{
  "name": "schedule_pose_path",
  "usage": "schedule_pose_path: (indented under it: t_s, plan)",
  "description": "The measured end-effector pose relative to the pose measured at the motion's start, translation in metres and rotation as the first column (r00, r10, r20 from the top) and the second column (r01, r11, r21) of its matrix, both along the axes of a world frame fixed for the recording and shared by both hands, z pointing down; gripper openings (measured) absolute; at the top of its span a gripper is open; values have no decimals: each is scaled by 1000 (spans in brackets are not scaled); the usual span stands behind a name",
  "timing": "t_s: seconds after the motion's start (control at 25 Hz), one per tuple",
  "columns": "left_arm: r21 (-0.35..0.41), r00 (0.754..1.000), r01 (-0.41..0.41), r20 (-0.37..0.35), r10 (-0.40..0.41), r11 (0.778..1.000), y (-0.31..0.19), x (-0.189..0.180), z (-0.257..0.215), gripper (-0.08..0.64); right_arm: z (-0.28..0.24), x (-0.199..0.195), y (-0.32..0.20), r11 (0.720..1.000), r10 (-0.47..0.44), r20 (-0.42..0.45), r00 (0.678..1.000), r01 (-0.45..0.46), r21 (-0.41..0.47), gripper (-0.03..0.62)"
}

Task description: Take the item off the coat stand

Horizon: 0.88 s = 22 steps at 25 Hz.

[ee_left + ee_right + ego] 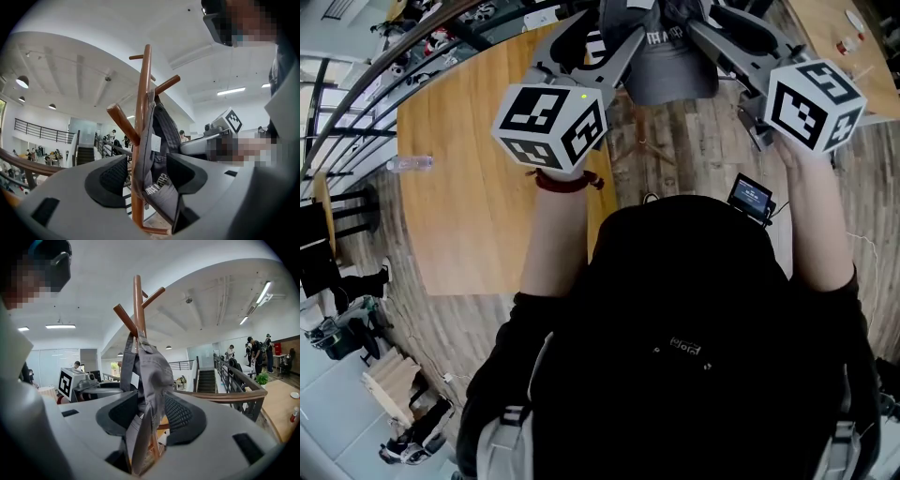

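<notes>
A grey cap [670,58] hangs on the wooden coat stand, at the top middle of the head view. Both grippers are raised to it from either side. In the left gripper view, my left gripper [147,176] stands open around the stand's pole [140,140] and the cap [159,159], with a gap beside the left pad [114,177]. My right gripper [150,416] is open too. The cap's cloth [152,373] hangs between its dark pads [182,416], close to both. From above, the left gripper [595,37] and right gripper [727,28] flank the cap.
A large wooden table [478,169] lies to the left below, with a water bottle [412,163] near its edge. A small screen device [753,197] sits by my chest. A second table [848,42] is at the top right. A railing [225,397] and stairs run behind.
</notes>
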State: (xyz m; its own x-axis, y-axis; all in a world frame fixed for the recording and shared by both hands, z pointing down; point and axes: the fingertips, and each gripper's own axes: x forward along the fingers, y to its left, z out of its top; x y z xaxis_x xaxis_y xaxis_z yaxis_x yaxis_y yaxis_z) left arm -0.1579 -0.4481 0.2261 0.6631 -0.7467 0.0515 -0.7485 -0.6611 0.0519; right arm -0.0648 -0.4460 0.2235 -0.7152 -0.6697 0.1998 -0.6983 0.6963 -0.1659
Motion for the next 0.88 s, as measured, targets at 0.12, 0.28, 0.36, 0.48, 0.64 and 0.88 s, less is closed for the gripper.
schedule_pose_path:
  t_s: [0.12, 0.28, 0.36, 0.48, 0.64, 0.88]
  plan:
    - [2, 1000, -2, -2, 2, 1000, 0, 2, -1, 256, -1, -2, 2, 1000, -5, 4, 1000, 5, -1, 170]
    - [11, 1000, -20, -3, 21, 1000, 2, 8, -2, 245, -7, -1, 1, 1000, 9, -3, 1000, -9, 21, 170]
    - [15, 999, -31, 7, 31, 999, 5, 10, -3, 196, -10, -3, 2, 999, 9, 6, 1000, -9, 32, 156]
    - [31, 1000, -22, 9, 22, 999, 7, 12, -7, 60, -15, -4, 7, 999, -7, -12, 1000, 7, 54, 73]
    - [35, 1000, -14, 15, 14, 999, 9, 9, -7, 25, -15, -7, 15, 997, -54, -19, 998, 55, 54, 55]
    - [48, 1000, -9, -6, 9, 999, 7, 7, -11, 21, -20, -9, 17, 996, -70, -15, 997, 71, 52, 54]
